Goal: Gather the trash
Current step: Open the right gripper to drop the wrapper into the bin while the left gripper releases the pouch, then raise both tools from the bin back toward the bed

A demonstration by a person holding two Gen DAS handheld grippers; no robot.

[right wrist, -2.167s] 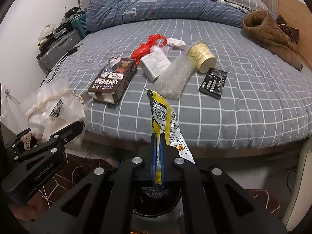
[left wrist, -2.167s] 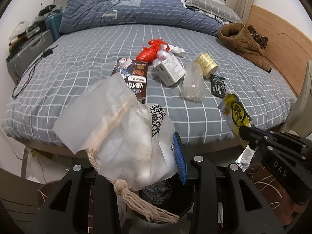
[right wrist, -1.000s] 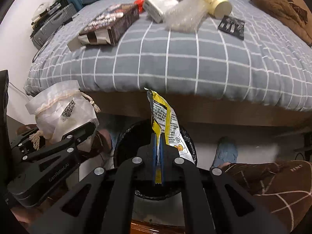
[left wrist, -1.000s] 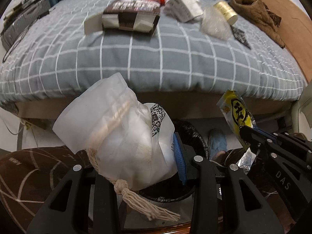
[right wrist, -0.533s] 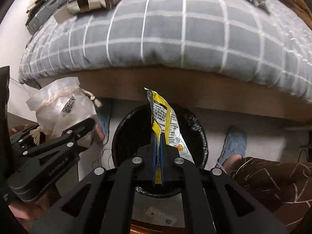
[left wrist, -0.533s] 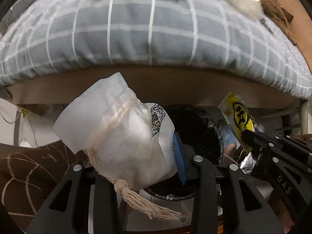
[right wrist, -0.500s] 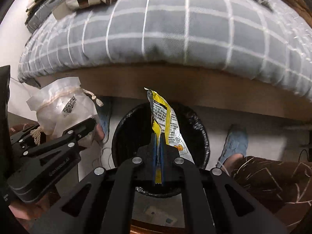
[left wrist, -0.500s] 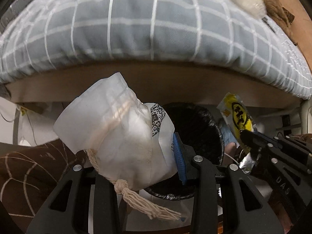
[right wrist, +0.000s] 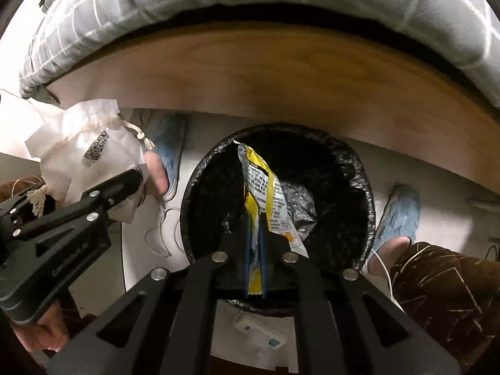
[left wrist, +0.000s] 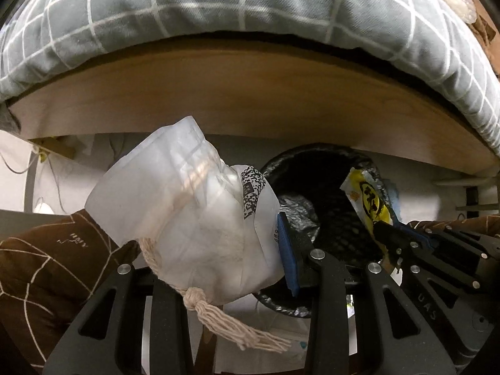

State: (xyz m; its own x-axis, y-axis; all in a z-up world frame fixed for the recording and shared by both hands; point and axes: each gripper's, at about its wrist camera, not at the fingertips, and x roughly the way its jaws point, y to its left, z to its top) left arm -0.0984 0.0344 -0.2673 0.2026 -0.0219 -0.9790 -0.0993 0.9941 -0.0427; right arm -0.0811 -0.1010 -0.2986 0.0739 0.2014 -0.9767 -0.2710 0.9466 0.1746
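The right tool (right wrist: 255,243) is starting to loosen on the light, crinkly yellow wrapper (right wrist: 261,184), which is hanging over the black bin (right wrist: 362,187). The left tool (left wrist: 218,250) is clenching the soft white pouch (left wrist: 193,212) by its body, beside the bin.

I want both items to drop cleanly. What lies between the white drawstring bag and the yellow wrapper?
In the left wrist view, only the bin's open, black-lined mouth lies between the drawstring bag and wrapper.
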